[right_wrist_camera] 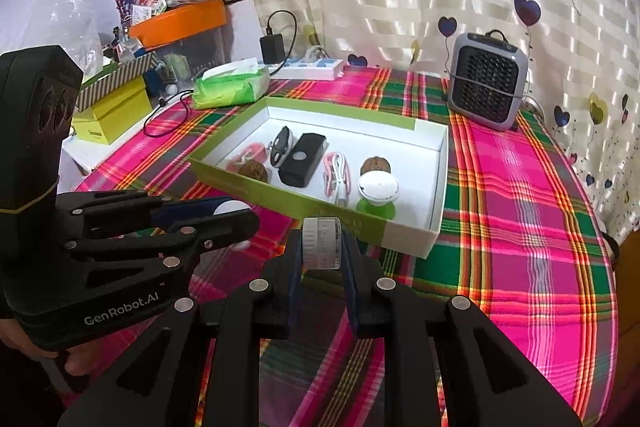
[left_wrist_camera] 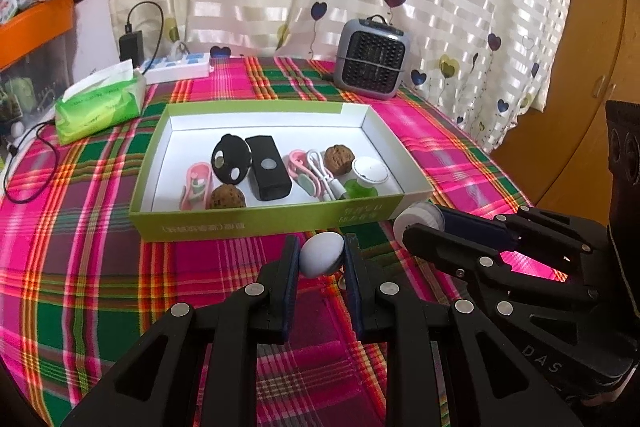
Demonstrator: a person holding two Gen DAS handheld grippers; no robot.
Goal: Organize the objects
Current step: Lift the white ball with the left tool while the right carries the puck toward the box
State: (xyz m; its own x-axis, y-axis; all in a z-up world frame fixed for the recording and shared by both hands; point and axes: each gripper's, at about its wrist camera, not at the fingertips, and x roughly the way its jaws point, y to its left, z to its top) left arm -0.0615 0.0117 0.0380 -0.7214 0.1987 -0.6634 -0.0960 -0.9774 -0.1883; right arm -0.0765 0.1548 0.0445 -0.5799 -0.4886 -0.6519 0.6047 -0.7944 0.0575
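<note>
Your left hand-held gripper [left_wrist_camera: 322,255], marked "GenRobot.AI", holds a pale egg-shaped piece [left_wrist_camera: 322,253]. Your right hand-held gripper [right_wrist_camera: 322,247] clamps a ribbed white cap [right_wrist_camera: 321,243] near the green box [right_wrist_camera: 320,205].

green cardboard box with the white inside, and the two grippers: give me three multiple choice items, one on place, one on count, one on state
1. Where does the small grey fan heater stand relative to the green cardboard box with the white inside?
A. inside it
B. beyond its far right corner, by the curtain
C. in front of it, by the grippers

2. How many brown round walnuts lie in the box?
A. two
B. none
C. five

3. What is the left gripper doing?
A. open over the box
B. shut on a pale rounded white object
C. shut on the green tissue pack

Answers:
1 B, the heater sits on the plaid cloth behind the box.
2 A, one walnut near the front wall, another further right.
3 B, the pale rounded white object sits pinched between its pads.
</note>
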